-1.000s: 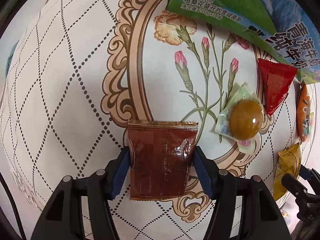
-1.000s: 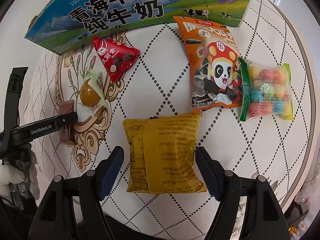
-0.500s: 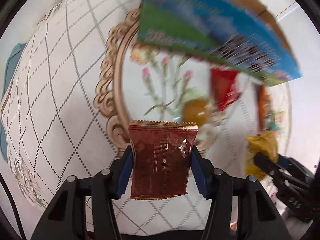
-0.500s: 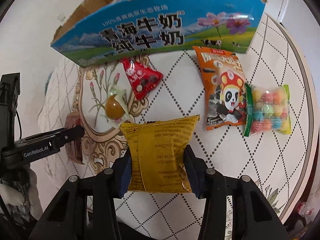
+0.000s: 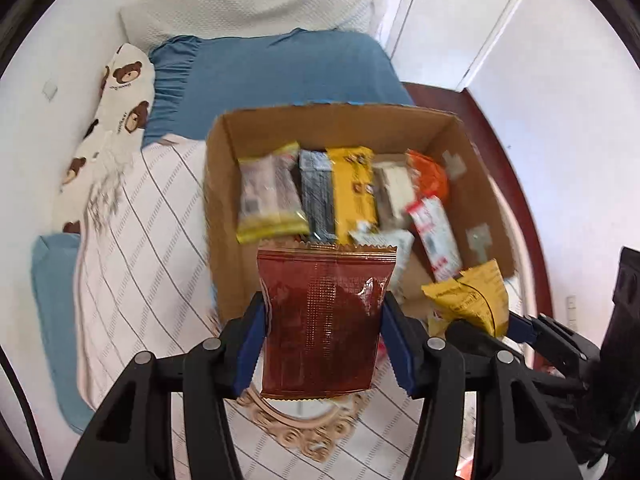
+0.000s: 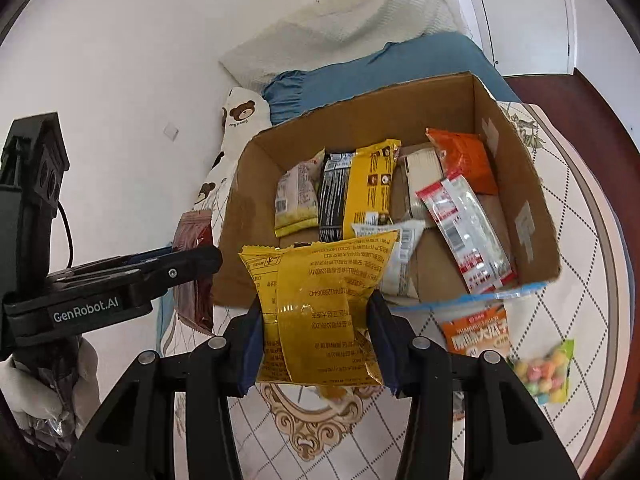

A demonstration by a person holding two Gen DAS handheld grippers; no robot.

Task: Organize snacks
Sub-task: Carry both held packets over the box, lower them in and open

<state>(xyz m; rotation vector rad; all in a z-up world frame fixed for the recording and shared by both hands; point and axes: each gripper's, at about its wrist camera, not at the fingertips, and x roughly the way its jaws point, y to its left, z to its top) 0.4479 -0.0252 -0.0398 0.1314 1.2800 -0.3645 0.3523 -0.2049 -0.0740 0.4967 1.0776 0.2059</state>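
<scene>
Beside a bed (image 5: 280,68), over the desk (image 6: 560,208), each gripper's fingers clamp a light, crinkly, slippery packet by its side edges: left gripper (image 5: 324,344) brown packet (image 5: 320,320), right gripper (image 6: 314,344) yellow packet (image 6: 316,304), near the box (image 6: 516,176).

Brown packet (image 5: 322,320) and yellow packet (image 6: 316,312) lifted off the table, jaws clamped shut, now above the open cardboard box (image 6: 516,184)

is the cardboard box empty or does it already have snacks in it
Partly full: the cardboard box is open-topped, with several snack packets lying inside and bare cardboard floor showing.
</scene>
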